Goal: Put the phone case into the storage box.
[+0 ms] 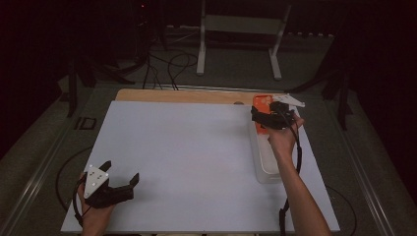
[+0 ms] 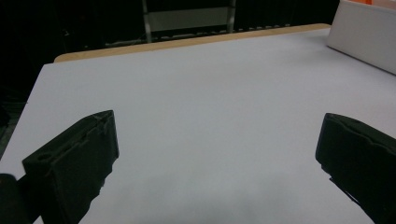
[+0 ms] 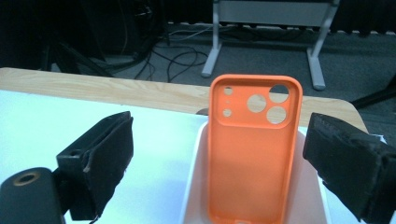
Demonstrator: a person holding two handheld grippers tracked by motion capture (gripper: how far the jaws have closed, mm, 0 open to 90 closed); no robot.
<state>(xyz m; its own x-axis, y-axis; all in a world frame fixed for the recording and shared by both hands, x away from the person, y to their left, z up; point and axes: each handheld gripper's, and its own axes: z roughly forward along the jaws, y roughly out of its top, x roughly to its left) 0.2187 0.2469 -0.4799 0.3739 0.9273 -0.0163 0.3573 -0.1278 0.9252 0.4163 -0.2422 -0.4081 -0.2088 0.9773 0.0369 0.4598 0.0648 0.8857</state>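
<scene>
Right gripper: jaws spread wide, one on each side of the orange phone case, neither pad touching it. In the right gripper view the case lies open side up, camera cut-outs at the far end, in a white tray.

High view: right gripper hovers over the far end of the tray, which runs along the right edge of the white board. The case shows as an orange patch at the tray's far end, partly hidden by the gripper. The person's right hand holds the gripper, forearm coming in from bottom right.

Left gripper: jaws wide apart, nothing between them. It sits at the near left corner of the board, well apart from the tray. In the left gripper view there is bare board between the jaws, and the tray wall shows at upper right. Wooden tabletop edge runs beyond the board.
</scene>
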